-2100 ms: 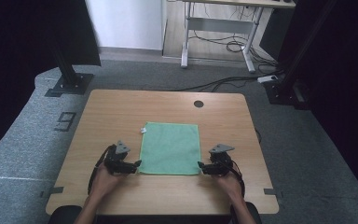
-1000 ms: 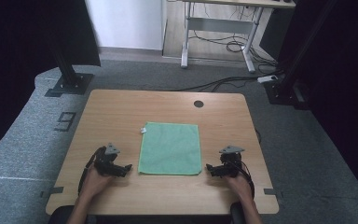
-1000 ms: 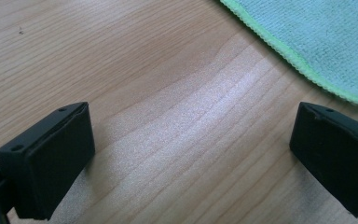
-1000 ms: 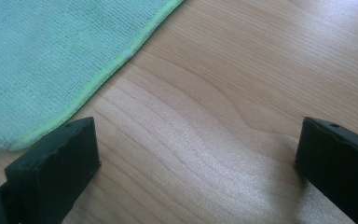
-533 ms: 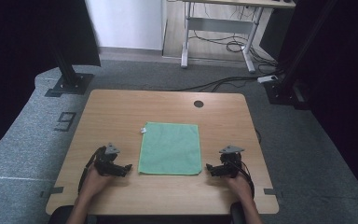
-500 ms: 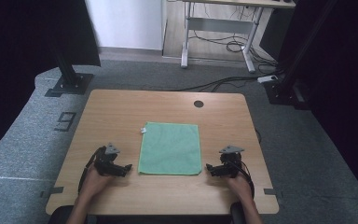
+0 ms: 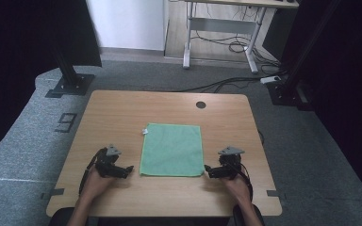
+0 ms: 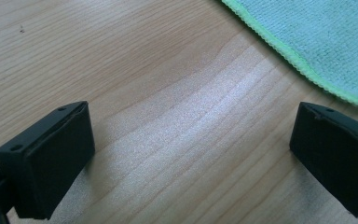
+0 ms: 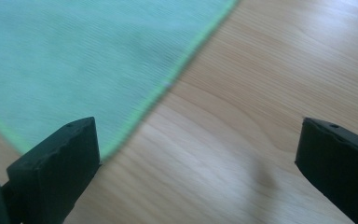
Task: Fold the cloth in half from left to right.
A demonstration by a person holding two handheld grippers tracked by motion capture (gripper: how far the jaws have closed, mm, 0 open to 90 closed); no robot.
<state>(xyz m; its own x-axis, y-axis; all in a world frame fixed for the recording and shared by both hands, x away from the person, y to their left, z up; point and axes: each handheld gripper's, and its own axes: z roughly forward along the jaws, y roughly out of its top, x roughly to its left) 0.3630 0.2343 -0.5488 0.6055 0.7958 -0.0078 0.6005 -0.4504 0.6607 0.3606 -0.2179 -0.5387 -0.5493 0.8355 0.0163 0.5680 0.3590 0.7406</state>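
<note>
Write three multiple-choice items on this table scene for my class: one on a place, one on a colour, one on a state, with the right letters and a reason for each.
1. Where does the cloth lie?
A. between the two grippers
B. on the floor
C. over the table's hole

2. What colour is the cloth?
A. red
B. green
C. white

3. How do the left gripper and right gripper stand?
A. both open
B. both shut
C. one shut on the cloth

Answers: 1 A, a gripper sits at each side of it; 2 B, green throughout; 3 A, bare table shows between each pair of jaws.
</note>
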